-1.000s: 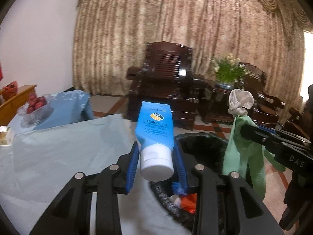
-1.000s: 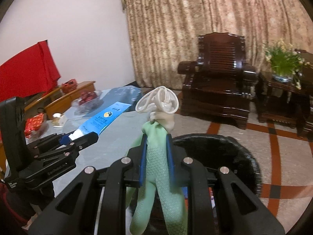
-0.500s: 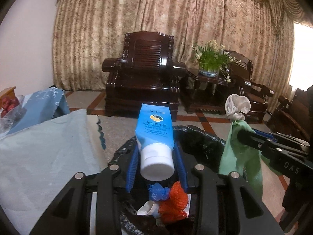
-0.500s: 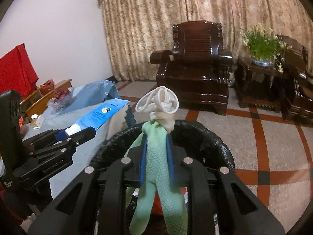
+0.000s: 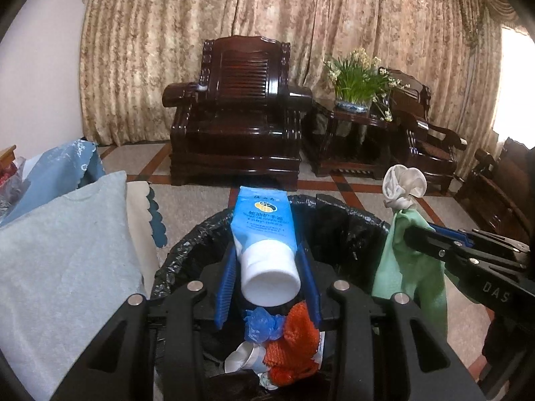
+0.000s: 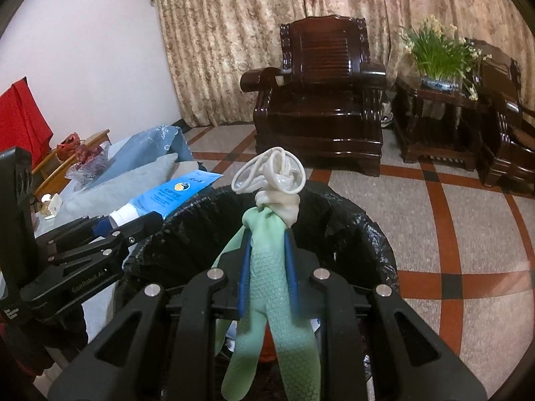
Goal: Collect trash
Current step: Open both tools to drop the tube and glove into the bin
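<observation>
My left gripper (image 5: pixel 267 264) is shut on a blue tube with a white cap (image 5: pixel 264 234) and holds it over the black-lined trash bin (image 5: pixel 347 220). The bin holds an orange net (image 5: pixel 294 344), a blue scrap and white scraps. My right gripper (image 6: pixel 267 260) is shut on a green rubber glove with a white cuff (image 6: pixel 271 280), hanging over the same bin (image 6: pixel 364 234). The glove (image 5: pixel 411 267) shows at the right of the left wrist view, and the tube (image 6: pixel 167 197) at the left of the right wrist view.
A table with a light blue cloth (image 5: pixel 63 260) stands left of the bin. A dark wooden armchair (image 5: pixel 234 127), a side table with a potted plant (image 5: pixel 357 80) and more chairs stand beyond on the tiled floor. Curtains cover the far wall.
Both grippers have moved right from over the table to above the bin, each keeping its hold. The bin's contents have come into view below the left gripper.
</observation>
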`<state>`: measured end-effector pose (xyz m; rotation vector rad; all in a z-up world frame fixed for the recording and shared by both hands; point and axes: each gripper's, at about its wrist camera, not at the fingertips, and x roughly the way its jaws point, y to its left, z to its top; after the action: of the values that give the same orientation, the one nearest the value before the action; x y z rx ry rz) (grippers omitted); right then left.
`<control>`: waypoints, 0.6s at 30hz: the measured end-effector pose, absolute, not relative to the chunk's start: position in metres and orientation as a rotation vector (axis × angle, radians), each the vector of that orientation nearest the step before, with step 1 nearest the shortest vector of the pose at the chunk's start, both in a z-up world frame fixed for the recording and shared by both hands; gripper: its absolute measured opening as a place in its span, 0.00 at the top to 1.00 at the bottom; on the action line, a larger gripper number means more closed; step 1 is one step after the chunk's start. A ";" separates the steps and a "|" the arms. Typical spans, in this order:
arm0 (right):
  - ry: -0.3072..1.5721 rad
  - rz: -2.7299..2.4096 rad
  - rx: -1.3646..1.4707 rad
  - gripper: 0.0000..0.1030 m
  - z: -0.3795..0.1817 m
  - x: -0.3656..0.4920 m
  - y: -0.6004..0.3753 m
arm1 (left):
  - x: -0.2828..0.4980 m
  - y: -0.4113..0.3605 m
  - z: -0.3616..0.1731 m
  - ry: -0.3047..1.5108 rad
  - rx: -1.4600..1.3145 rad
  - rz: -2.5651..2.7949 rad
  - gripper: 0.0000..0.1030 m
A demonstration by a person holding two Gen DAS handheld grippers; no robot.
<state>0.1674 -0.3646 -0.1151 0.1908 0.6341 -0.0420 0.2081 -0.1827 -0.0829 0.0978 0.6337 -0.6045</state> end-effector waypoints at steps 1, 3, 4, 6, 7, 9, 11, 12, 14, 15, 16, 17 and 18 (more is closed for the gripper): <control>0.638 -0.043 0.193 0.83 -0.115 0.169 -0.365 | 0.209 -0.184 -0.084 0.638 0.099 -0.606 0.65; 0.645 -0.045 0.201 0.83 -0.119 0.171 -0.366 | 0.210 -0.184 -0.085 0.644 0.103 -0.607 0.65; 0.648 -0.045 0.205 0.83 -0.120 0.172 -0.366 | 0.210 -0.185 -0.086 0.648 0.105 -0.608 0.65; 0.653 -0.044 0.207 0.83 -0.122 0.174 -0.367 | 0.210 -0.186 -0.086 0.653 0.108 -0.608 0.65; 0.656 -0.045 0.206 0.82 -0.123 0.175 -0.366 | 0.211 -0.187 -0.087 0.657 0.108 -0.608 0.65; 0.665 -0.051 0.197 0.77 -0.125 0.178 -0.366 | 0.212 -0.189 -0.088 0.672 0.104 -0.613 0.64; 0.675 -0.072 0.180 0.64 -0.127 0.179 -0.365 | 0.213 -0.186 -0.086 0.675 0.084 -0.617 0.38; 0.672 -0.084 0.172 0.40 -0.128 0.178 -0.365 | 0.214 -0.185 -0.084 0.672 0.075 -0.619 0.33; 0.657 -0.101 0.167 0.25 -0.126 0.176 -0.366 | 0.214 -0.180 -0.081 0.661 0.063 -0.618 0.25; 0.653 -0.103 0.168 0.23 -0.127 0.174 -0.367 | 0.214 -0.179 -0.079 0.660 0.059 -0.616 0.24; 0.654 -0.108 0.170 0.15 -0.126 0.172 -0.367 | 0.215 -0.176 -0.077 0.660 0.055 -0.610 0.20; 0.653 -0.118 0.174 0.11 -0.126 0.170 -0.368 | 0.215 -0.172 -0.075 0.659 0.048 -0.603 0.18; 0.648 -0.122 0.180 0.10 -0.126 0.168 -0.368 | 0.214 -0.169 -0.073 0.659 0.044 -0.597 0.17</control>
<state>0.1683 -0.3680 -0.1258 0.1797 0.6483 -0.1222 0.2144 -0.1690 -0.0734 0.0444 0.6592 -0.5966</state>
